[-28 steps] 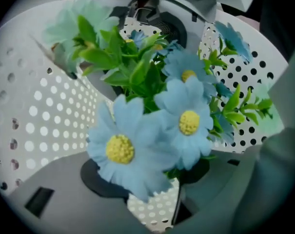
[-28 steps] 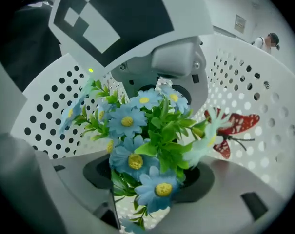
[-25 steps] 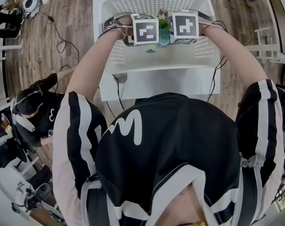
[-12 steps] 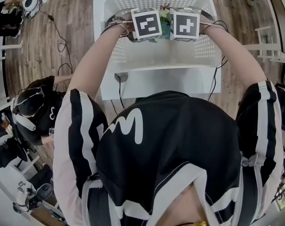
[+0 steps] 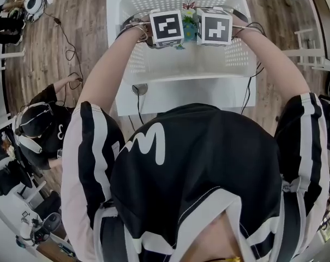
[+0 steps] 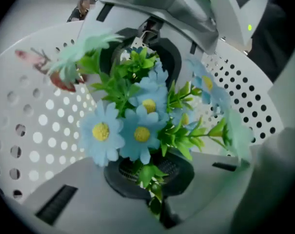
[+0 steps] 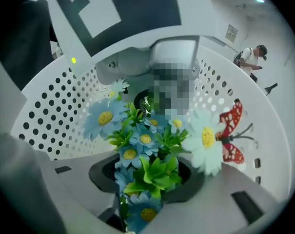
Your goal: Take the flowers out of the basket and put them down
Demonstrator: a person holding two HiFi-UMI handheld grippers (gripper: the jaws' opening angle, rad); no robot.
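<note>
Left claw (image 6: 149, 179) and right claw (image 7: 145, 182) have edged toward the far wall of the basket (image 5: 178, 64). Left is clamped on the flowers (image 6: 137, 123), mid-basket. Right, jaws just closing, flanks them without pressing yet. Grasping step, I judge: next, firm the grip and lift clear of the rim.

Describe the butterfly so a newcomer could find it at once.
Start at the white perforated basket. Inside it is a bunch of blue flowers. The butterfly sits at the bunch's edge beside a big pale daisy, and it is the only red, winged piece among the petals.
</note>
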